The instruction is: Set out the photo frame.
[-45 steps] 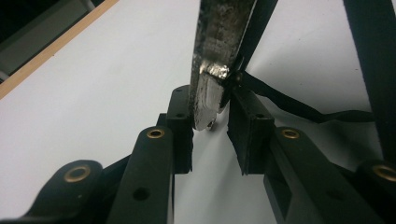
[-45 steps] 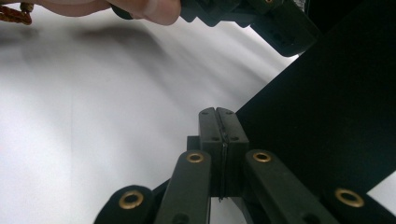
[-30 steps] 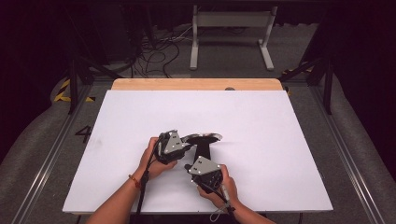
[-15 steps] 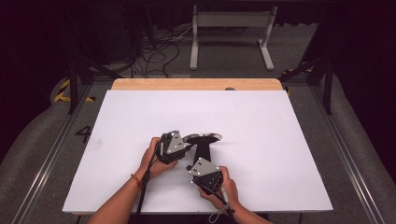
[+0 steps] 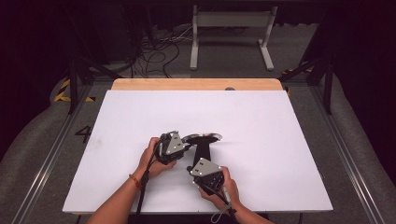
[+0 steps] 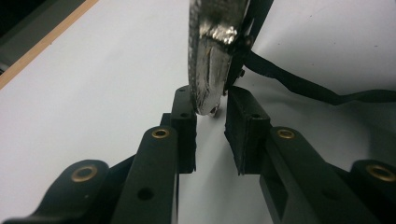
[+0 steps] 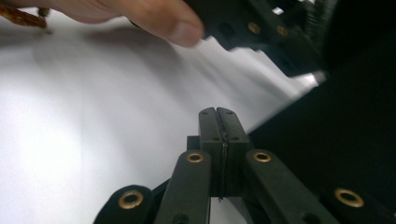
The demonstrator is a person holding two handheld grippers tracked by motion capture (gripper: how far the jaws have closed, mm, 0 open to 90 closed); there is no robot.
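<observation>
A dark oval piece with a silvery metal rim (image 5: pixel 204 137) lies near the middle of the white table (image 5: pixel 261 121), with a black strap (image 5: pixel 202 150) trailing from it toward me. My left gripper (image 5: pixel 188 142) reaches it from the left. In the left gripper view the worn metal edge (image 6: pixel 210 56) stands upright between the pads of the left gripper (image 6: pixel 210 100), which close on its lower tip, and the black strap (image 6: pixel 303 88) runs off to the right. My right gripper (image 5: pixel 200 162) sits just below, at the strap's near end. Seen in its own view, the right gripper (image 7: pixel 218 114) is shut, pads together.
A wooden strip (image 5: pixel 196 84) borders the table's far edge. Beyond it lie floor cables (image 5: pixel 154 51) and a grey metal stand (image 5: pixel 231 32). In the right gripper view a thumb (image 7: pixel 173 21) and the left gripper's black body (image 7: pixel 247 28) are close ahead.
</observation>
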